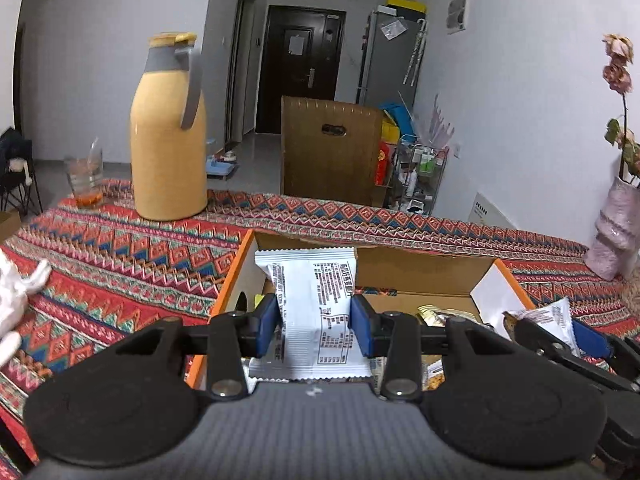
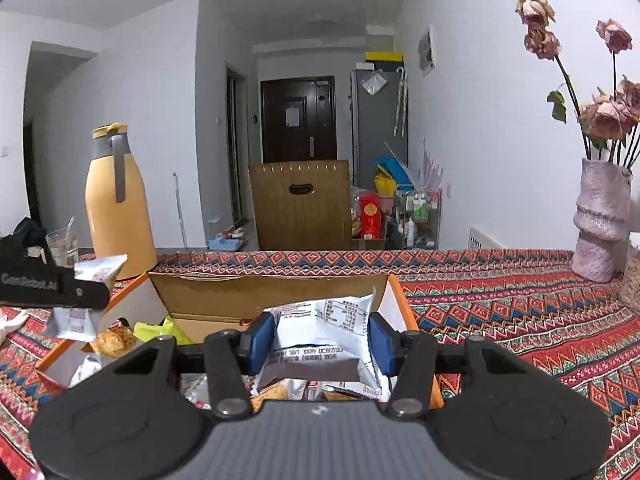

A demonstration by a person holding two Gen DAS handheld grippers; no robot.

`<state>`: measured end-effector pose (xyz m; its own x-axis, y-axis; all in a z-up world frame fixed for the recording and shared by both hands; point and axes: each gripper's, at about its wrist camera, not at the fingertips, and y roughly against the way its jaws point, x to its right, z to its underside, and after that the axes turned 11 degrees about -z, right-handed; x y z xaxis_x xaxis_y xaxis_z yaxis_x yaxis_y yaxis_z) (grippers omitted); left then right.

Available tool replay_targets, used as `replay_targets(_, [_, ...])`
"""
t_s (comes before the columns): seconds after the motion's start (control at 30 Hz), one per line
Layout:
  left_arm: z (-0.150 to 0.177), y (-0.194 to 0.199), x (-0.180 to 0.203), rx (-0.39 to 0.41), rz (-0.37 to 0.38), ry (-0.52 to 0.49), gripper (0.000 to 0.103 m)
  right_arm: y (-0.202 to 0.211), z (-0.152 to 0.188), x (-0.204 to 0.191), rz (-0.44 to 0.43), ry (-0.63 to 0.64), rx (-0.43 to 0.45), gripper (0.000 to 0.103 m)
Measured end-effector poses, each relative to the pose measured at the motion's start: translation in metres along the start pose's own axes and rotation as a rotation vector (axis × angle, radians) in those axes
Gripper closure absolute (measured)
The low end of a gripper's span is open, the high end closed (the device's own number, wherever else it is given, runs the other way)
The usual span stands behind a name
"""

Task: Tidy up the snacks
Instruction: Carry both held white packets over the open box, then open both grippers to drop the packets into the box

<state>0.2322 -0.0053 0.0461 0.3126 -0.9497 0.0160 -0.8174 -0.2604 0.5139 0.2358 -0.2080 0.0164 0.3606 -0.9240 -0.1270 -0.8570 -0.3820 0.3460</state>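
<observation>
My left gripper (image 1: 314, 322) is shut on a white snack packet (image 1: 316, 280) with printed text, held upright above the open cardboard box (image 1: 420, 270). My right gripper (image 2: 322, 338) is shut on another white snack packet (image 2: 324, 320), also over the cardboard box (image 2: 224, 292). In the right wrist view the left gripper (image 2: 86, 290) shows at the left edge with its white packet (image 2: 100, 270). In the left wrist view the right gripper (image 1: 560, 330) shows at the right with its packet (image 1: 548, 316). More snacks (image 2: 116, 340) lie inside the box.
A yellow thermos jug (image 1: 168, 132) and a glass (image 1: 84, 176) stand at the far left of the patterned tablecloth (image 1: 120, 248). A pink vase with dried roses (image 2: 600, 220) stands at the right. A wooden chair back (image 1: 330, 150) rises behind the table.
</observation>
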Motion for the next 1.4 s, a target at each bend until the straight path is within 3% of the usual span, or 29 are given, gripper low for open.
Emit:
replay_targets(0.47, [0.011, -0.019, -0.005, -0.012, 0.010, -0.002, 0.061, -0.019, 0.021, -0.003, -0.023, 0.006, -0.060, 0.052])
replay_targets(0.57, [0.012, -0.013, -0.006, 0.007, 0.003, 0.005, 0.035, -0.015, 0.022, -0.004, -0.026, 0.006, -0.055, 0.041])
replay_targets(0.63, [0.012, -0.009, -0.008, 0.029, -0.003, 0.015, 0.016, -0.014, 0.020, -0.004, -0.022, 0.005, -0.046, 0.041])
replay_targets(0.67, [0.011, -0.006, -0.009, 0.041, -0.002, 0.022, 0.013, -0.013, 0.020, -0.003, -0.024, -0.001, -0.044, 0.032])
replay_targets(0.7, [0.011, -0.004, -0.011, 0.049, -0.004, 0.029, 0.004, -0.011, 0.019, -0.002, -0.022, -0.009, -0.041, 0.025])
replay_targets(0.73, [0.011, -0.002, -0.012, 0.058, -0.010, 0.039, 0.000, -0.010, 0.019, -0.002, -0.016, -0.014, -0.035, 0.008])
replay_targets(0.77, [0.011, 0.000, -0.013, 0.067, -0.020, 0.049, 0.000, -0.008, 0.019, -0.002, -0.005, -0.019, -0.026, 0.000])
replay_targets(1.4, [0.015, 0.006, -0.012, 0.052, -0.028, 0.048, 0.000, 0.002, 0.018, 0.000, 0.020, -0.033, -0.027, 0.000])
